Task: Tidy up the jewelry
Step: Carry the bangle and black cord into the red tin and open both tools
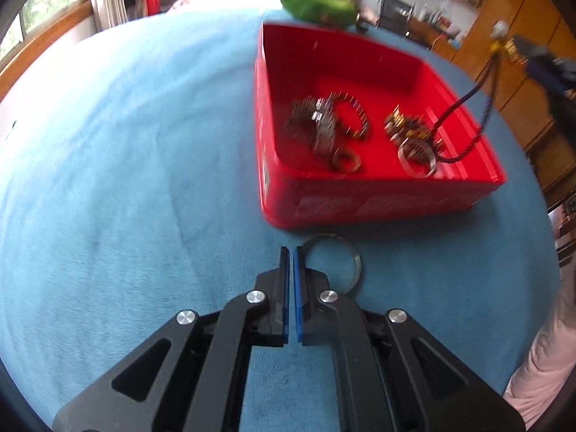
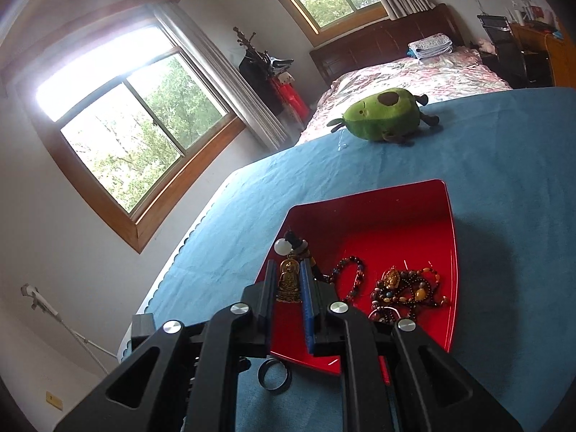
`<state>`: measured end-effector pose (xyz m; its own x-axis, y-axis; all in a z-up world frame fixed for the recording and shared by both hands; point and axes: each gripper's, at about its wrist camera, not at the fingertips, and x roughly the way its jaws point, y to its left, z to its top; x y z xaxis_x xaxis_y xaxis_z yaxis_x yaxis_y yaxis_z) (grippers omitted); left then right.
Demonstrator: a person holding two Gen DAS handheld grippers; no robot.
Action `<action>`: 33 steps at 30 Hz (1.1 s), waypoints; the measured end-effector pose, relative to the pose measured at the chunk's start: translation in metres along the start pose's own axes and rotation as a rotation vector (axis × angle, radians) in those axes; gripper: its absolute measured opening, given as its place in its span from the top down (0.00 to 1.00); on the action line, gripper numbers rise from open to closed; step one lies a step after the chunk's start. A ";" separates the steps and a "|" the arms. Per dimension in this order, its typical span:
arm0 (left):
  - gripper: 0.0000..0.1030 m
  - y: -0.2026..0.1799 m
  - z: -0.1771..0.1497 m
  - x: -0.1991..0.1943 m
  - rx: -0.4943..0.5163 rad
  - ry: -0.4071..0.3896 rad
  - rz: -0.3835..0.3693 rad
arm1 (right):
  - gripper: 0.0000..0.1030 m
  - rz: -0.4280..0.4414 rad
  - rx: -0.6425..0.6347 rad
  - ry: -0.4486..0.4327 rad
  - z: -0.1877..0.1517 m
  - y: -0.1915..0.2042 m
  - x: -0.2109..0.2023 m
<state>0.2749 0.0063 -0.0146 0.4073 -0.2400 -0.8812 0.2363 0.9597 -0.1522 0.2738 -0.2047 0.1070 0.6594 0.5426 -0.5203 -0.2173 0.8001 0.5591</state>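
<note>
Closest to me, the left gripper point(image 1: 291, 252) hangs low over the blue bedspread point(image 1: 126, 180), its blue-padded jaws drawn nearly together with nothing between them; a silver bangle point(image 1: 354, 262) lies flat on the cloth just to its right, close against the near wall of the red tray point(image 1: 360, 201). The right gripper point(image 2: 288, 270) is up above the tray's near left corner, clamped on a gold Buddha pendant point(image 2: 288, 282), whose dark cord point(image 1: 464, 100) droops down into the tray. A dark ring point(image 2: 273, 374) sits on the bedspread beneath that gripper, just outside the tray's edge. Inside the tray lie a heap of beaded bracelets point(image 2: 406, 291), a loose bead strand point(image 2: 351, 275) and some silver pieces point(image 1: 324, 126), blurred in the left view. Beyond the tray the blue cloth runs on bare to a green avocado plush point(image 2: 383, 117) near its far edge. To the left the bedspread ends at the bed's side, with white wall and wood-framed windows point(image 2: 136, 126) past it. Farther back is a floral quilt point(image 2: 414, 75) and a dark headboard point(image 2: 381, 39).
</note>
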 end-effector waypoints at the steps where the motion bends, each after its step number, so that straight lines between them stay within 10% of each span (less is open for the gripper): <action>1: 0.97 0.000 0.000 0.006 0.000 0.013 0.004 | 0.88 0.003 -0.001 0.003 -0.001 0.001 0.001; 20: 1.00 -0.018 -0.001 0.019 0.029 -0.007 -0.006 | 0.88 0.005 0.028 0.000 -0.003 -0.009 0.001; 33: 1.00 -0.029 0.029 -0.086 0.040 -0.259 -0.091 | 0.88 -0.015 0.028 -0.040 0.004 -0.017 0.001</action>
<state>0.2582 -0.0054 0.0783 0.5936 -0.3594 -0.7200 0.3144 0.9272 -0.2035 0.2807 -0.2184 0.0995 0.6905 0.5194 -0.5034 -0.1868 0.8004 0.5697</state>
